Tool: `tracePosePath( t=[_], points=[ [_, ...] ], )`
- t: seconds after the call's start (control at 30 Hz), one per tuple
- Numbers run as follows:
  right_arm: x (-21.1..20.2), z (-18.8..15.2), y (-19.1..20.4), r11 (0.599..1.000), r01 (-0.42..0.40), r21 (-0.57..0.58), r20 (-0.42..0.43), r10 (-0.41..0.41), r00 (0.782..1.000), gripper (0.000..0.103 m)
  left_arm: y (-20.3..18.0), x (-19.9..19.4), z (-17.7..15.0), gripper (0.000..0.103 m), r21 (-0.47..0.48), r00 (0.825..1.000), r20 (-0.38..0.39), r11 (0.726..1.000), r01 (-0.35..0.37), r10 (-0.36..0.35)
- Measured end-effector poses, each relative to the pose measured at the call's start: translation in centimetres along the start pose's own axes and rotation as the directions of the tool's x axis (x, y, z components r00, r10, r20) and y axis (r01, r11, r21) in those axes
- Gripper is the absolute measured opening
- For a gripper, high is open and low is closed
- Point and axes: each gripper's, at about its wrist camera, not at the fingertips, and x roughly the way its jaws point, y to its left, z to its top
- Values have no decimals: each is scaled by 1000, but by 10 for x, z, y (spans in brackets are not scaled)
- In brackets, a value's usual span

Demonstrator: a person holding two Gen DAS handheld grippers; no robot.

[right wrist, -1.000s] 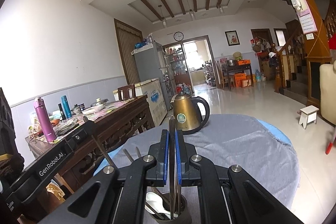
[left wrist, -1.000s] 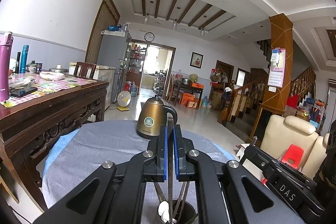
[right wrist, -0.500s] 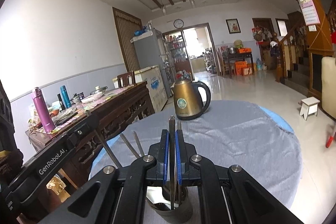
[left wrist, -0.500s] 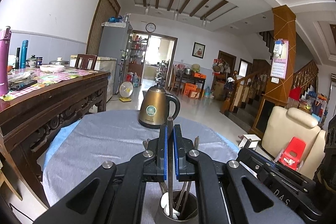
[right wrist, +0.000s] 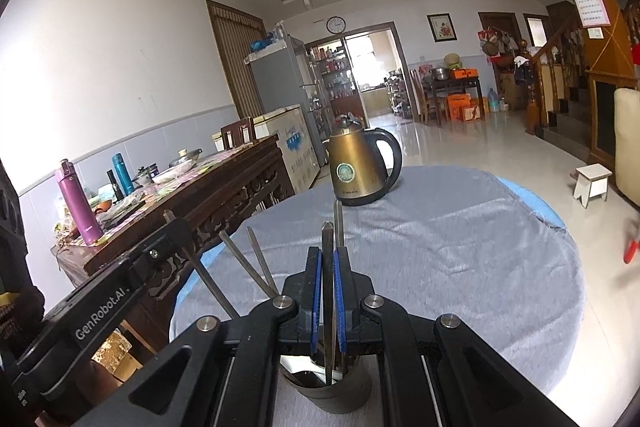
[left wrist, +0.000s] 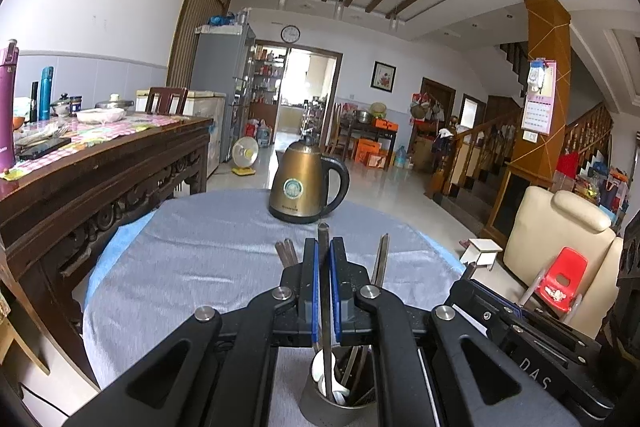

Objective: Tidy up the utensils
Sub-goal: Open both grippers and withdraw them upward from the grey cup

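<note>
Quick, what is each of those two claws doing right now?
Left gripper: closed on a chopstick.
Right gripper: closed on a chopstick.

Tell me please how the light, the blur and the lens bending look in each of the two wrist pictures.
Left wrist view: strong fisheye bending, black corners; the brown wooden pillar and ceiling lines curve; the gold metal kettle is sharp; daylight burns out the far doorway. Right wrist view: same bending; the grey tablecloth glares white at its lower right edge; a red object at the right border is smeared.
</note>
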Motion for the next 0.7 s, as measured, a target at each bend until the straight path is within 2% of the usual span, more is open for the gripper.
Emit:
tracePosePath(
  t=[0.53,0.6,0.63,0.67,0.7],
  points=[
    [9,-5,-12,998,7,55,-25,-5,1000,8,9,24,-14,6,-29,990,-143,999,-24,20],
    [10,-6,-15,997,3,73,-34,-1,999,8,8,25,-15,12,-24,988,-151,999,-31,27],
    [10,-6,-16,997,3,81,-35,0,999,8,8,25,-15,25,-22,987,-156,999,-38,34],
    [9,-6,-18,996,3,89,-36,0,999,9,8,26,-16,47,-21,985,-168,999,-46,42],
    [9,-7,-20,995,2,97,-38,2,999,11,8,25,-16,58,-22,983,-180,998,-51,46]
  ],
)
